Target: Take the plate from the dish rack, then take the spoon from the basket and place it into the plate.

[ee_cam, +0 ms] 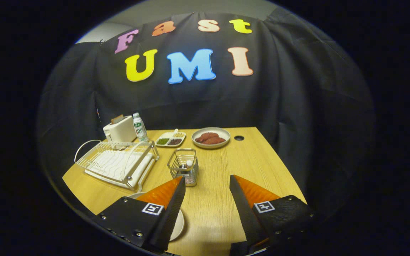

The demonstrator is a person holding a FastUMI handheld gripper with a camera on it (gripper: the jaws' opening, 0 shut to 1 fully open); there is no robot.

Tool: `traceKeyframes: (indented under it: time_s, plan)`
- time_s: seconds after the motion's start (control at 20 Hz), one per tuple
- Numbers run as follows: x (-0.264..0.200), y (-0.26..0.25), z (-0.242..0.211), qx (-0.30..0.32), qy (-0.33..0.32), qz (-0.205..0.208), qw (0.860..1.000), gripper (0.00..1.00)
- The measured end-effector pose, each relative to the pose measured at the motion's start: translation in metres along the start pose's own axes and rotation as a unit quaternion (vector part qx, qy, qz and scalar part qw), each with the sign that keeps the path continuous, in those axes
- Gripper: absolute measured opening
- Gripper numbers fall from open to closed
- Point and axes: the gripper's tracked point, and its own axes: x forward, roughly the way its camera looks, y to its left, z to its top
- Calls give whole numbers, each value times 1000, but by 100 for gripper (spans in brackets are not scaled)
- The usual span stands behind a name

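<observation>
My gripper (207, 182) is open above the wooden table (247, 167), with nothing between its fingers. A pale plate (178, 223) lies flat on the table under the left finger, mostly hidden by it. Just beyond the left fingertip stands the small wire basket (183, 166), with the white spoon (188, 164) upright inside it. The white wire dish rack (117, 164) sits on its tray farther left, holding no dishes that I can see.
At the table's far side stand a white toaster (119, 130), a bottle (140, 127), a divided dish of condiments (170, 139) and a grey plate of brown food (210, 137). A round cable hole (239, 138) lies near the far right corner.
</observation>
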Motion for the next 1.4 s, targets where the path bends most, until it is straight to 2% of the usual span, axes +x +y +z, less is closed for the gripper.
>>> traceKeyframes:
  time_s: [0.2, 0.45, 0.7, 0.9, 1.15, 1.25, 1.3, 1.4]
  plan:
    - [6, 7, 37, -28, -81, 21, 996, 77]
    - [26, 14, 38, -72, -161, 24, 984, 77]
    - [65, 28, 15, -58, -186, 39, 980, 78]
    - [102, 26, 3, -53, -193, 28, 979, 77]
    - [139, 33, -10, -11, -188, 34, 982, 77]
    - [152, 36, -12, -16, -182, 32, 983, 72]
    - [156, 37, -18, -18, -172, 32, 984, 66]
    - [150, 38, -12, -5, -171, 30, 985, 35]
